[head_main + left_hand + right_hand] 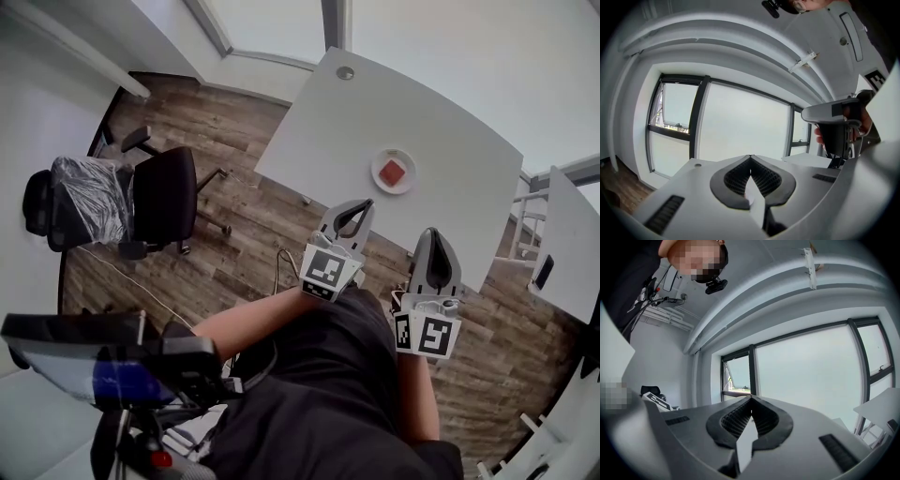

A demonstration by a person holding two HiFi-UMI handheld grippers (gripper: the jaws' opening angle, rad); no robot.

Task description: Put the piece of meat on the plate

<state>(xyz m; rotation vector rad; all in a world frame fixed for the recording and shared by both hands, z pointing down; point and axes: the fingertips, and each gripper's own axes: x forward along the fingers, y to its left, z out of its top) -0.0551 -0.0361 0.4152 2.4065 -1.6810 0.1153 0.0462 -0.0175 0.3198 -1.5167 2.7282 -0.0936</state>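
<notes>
A red piece of meat [394,172] lies on a small white plate [379,170] near the front of the white table [375,103] in the head view. Both grippers are held close to my body, short of the table's near edge. My left gripper [359,204] is shut with nothing in it; in its own view the left gripper [750,157] points over the table toward the windows. My right gripper [433,232] is also shut and empty, and in the right gripper view the right gripper [751,398] points level at the windows. Neither gripper view shows the plate.
A black office chair [164,197] and a grey-covered chair [84,202] stand on the wood floor to the left. A second white table [574,246] is at the right. Dark equipment [103,361] sits at the lower left. Large windows [740,124] fill the wall ahead.
</notes>
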